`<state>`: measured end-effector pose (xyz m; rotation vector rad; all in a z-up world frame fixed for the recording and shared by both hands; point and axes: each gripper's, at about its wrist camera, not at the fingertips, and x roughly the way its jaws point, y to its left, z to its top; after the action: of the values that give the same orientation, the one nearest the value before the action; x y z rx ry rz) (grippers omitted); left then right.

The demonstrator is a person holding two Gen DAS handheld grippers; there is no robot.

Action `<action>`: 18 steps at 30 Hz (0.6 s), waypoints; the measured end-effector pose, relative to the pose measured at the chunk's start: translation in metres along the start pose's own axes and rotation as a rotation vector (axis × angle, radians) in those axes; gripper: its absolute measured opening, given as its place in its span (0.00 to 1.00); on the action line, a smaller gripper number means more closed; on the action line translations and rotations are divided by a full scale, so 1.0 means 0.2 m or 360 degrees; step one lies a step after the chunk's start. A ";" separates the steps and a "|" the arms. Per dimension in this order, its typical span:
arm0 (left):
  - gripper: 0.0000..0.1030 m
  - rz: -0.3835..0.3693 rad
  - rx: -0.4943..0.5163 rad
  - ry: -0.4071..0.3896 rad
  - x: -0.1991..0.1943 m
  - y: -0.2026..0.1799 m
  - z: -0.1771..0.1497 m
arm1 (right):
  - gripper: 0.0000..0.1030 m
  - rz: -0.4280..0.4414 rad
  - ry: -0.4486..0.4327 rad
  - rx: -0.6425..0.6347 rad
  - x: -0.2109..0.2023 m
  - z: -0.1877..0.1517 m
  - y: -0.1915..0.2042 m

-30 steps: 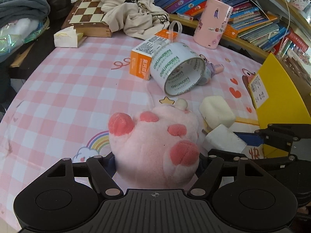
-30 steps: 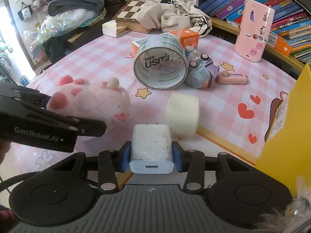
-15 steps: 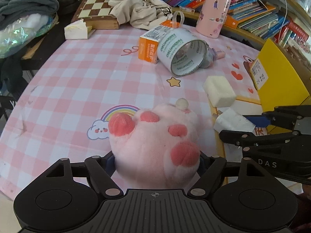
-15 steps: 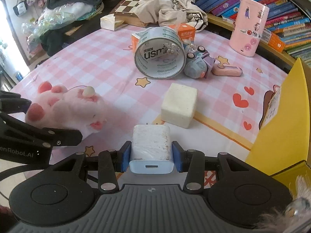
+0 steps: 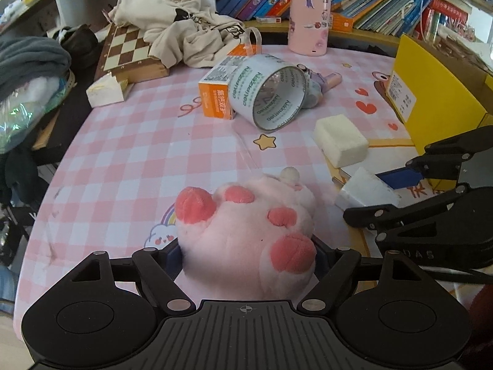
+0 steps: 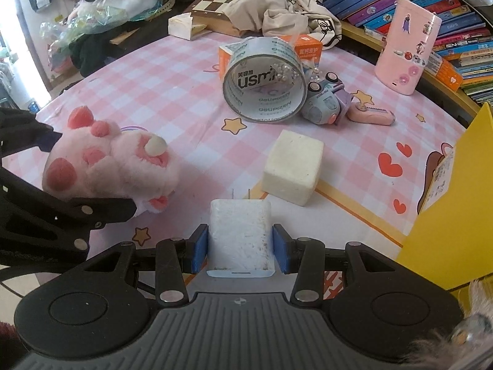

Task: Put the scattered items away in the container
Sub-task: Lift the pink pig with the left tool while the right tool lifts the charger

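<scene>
Both tools are loaded but nothing shows inside the yellow box [image 6: 456,215] at right: the left gripper [image 5: 246,259] clasps the pink plush paw [image 5: 249,234], the right gripper [image 6: 240,243] pinches the white charger [image 6: 240,234], while tape roll [image 6: 265,83], foam block [image 6: 292,166] and toy car [image 6: 323,101] wait mid-table.

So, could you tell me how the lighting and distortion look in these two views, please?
Left wrist view: fisheye bends the bookshelf and table edge; even, soft light. Right wrist view: the same bending, blown-out daylight at the upper left, glare on the tape roll.
</scene>
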<state>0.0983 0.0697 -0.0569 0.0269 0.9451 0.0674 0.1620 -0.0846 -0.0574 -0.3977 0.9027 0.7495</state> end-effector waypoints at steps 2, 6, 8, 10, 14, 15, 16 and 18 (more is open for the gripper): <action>0.78 0.0014 0.0015 -0.0005 0.01 -0.01 0.01 | 0.41 -0.0005 0.0007 -0.0012 0.01 0.00 0.00; 0.81 0.0034 0.0053 -0.0001 0.03 -0.02 0.02 | 0.45 -0.0015 0.0013 -0.0016 0.01 0.00 0.00; 0.82 0.0042 0.0057 0.0012 0.05 -0.03 0.01 | 0.47 -0.0015 0.0017 -0.0011 0.01 -0.01 -0.01; 0.82 0.0035 0.0040 0.0021 0.06 -0.02 0.02 | 0.47 -0.0011 0.0015 -0.0007 0.01 -0.01 -0.01; 0.82 0.0016 0.0000 0.0023 0.07 0.00 0.02 | 0.46 0.0012 0.0011 0.0027 0.01 -0.01 -0.02; 0.81 0.0008 -0.0009 0.0018 0.07 0.00 0.02 | 0.44 0.0020 0.0011 0.0035 0.01 -0.01 -0.03; 0.81 -0.0001 -0.0017 0.0012 0.08 0.00 0.02 | 0.40 0.0028 0.0010 0.0034 0.01 -0.01 -0.03; 0.77 -0.0026 -0.0050 0.0005 0.08 0.01 0.02 | 0.40 0.0038 0.0011 0.0034 0.01 0.00 -0.03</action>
<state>0.1102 0.0737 -0.0676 -0.0101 0.9473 0.0674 0.1666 -0.0874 -0.0596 -0.3714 0.9228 0.7598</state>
